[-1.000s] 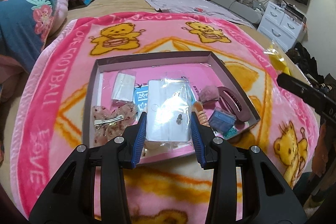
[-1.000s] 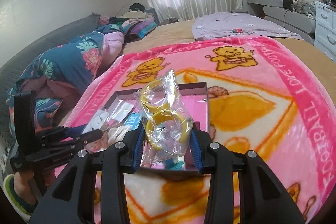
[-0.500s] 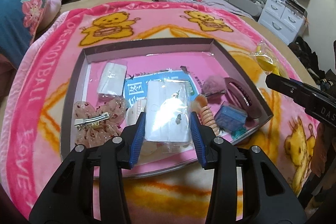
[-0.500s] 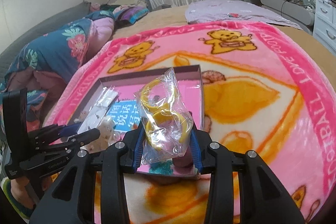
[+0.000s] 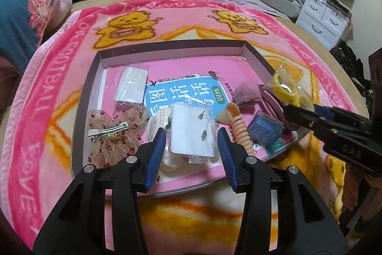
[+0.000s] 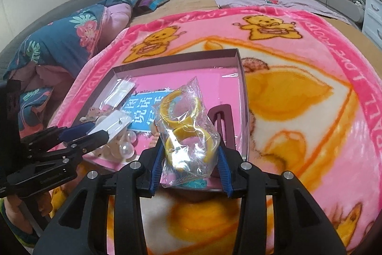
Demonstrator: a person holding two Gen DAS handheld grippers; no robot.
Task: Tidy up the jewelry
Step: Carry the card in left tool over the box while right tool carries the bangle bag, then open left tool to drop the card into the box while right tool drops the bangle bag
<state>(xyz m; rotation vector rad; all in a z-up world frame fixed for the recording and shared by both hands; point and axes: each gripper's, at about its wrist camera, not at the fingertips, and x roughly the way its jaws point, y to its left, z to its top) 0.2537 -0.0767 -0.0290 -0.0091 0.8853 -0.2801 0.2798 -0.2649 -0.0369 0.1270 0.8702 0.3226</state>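
We hold two packets over the shallow purple cardboard tray (image 5: 90, 78) that lies on the pink bear-print blanket (image 5: 47, 97) on the bed.

Our left tool (image 5: 191, 142) stands over the tray's near edge with the clear plastic sleeve holding a white earring card (image 5: 191, 130) between its blue pads. Its jaws are opening, and in the left wrist view gaps show on both sides of the card, so it looks let go and resting on the things below it. The card is light, flat and stiff, but the film around it is slick. We judge the short edges the best place to pinch it, away from the two small studs.

Our right tool (image 6: 189, 154) is over the tray's near right corner, above the dark maroon plastic claw clip (image 6: 224, 126). Its jaws are opening too, yet the crinkled clear bag of yellow plastic rings (image 6: 188, 133) still sits wedged between the pads. The bag is light and slippery. The rings inside are hard and will slide about, so a grip across the rings themselves should hold better than one on loose film.

Both tools tilt steeply downward toward the tray from its near side, fingers level with each other, the right one crossing in at the tray's right edge.
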